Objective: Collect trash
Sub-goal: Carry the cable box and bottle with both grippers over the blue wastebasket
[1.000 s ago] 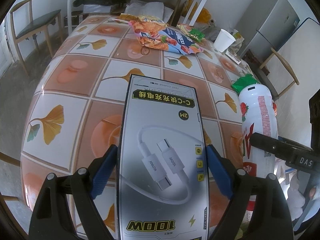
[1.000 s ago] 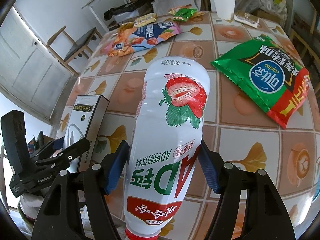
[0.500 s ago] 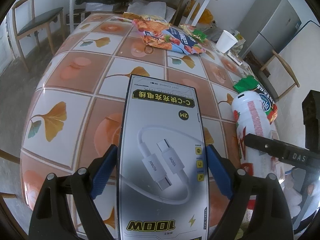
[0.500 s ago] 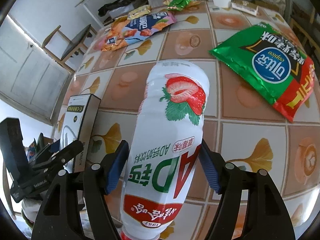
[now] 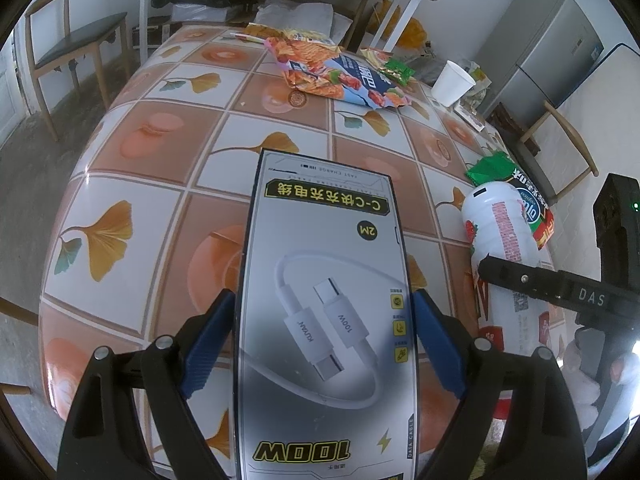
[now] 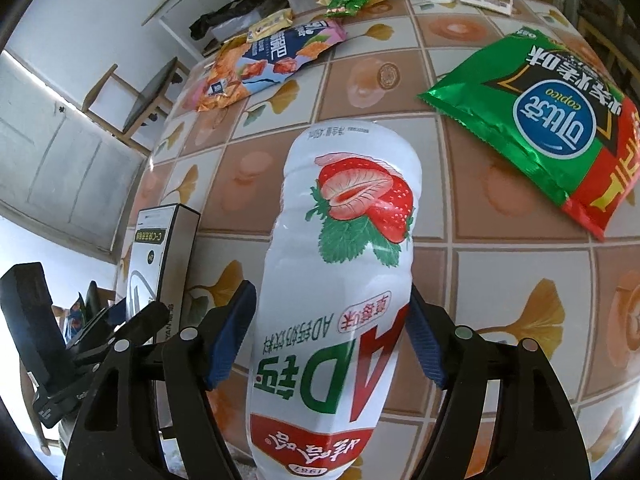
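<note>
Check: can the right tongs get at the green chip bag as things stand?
Probably not yet. The right tongs are shut on the strawberry milk bottle. The green chip bag lies flat on the table with nothing on it, but the bottle must go first.

Both wrist views close, angled down, sharing table [image 5: 168, 128].

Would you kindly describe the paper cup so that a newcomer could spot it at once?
Start at the tiled table and look to its far end, near the grey fridge. The paper cup stands upright just past the snack bags; it is the only plain white thing among printed wrappers.
</note>
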Motion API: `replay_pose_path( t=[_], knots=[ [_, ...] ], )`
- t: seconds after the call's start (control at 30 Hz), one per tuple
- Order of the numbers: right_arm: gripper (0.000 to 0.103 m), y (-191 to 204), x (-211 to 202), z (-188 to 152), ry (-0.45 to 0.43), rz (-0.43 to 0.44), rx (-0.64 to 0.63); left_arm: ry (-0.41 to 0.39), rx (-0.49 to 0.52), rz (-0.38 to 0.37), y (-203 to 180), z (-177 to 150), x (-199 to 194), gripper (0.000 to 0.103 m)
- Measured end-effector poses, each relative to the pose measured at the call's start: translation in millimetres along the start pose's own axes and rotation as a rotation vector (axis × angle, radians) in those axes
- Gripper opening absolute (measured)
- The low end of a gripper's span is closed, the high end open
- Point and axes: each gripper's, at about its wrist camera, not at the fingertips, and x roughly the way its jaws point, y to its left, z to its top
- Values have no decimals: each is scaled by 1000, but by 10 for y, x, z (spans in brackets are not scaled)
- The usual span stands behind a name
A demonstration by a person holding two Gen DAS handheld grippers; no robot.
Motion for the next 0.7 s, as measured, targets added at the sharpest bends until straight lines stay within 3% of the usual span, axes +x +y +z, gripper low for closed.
replay_pose_path(
  t=[0.1,0.27,0.7],
  knots=[
    [61,-20,-15,-14,0,6,1,0,1,0,1,-2,1,86],
    [59,-35,-37,-36,-9,27,10,0,-2,0,1,1,4,86],
    [58,-58,-179,-56,-55,54,31,-10,-10,-11,-25,7,-12,86]
  ],
)
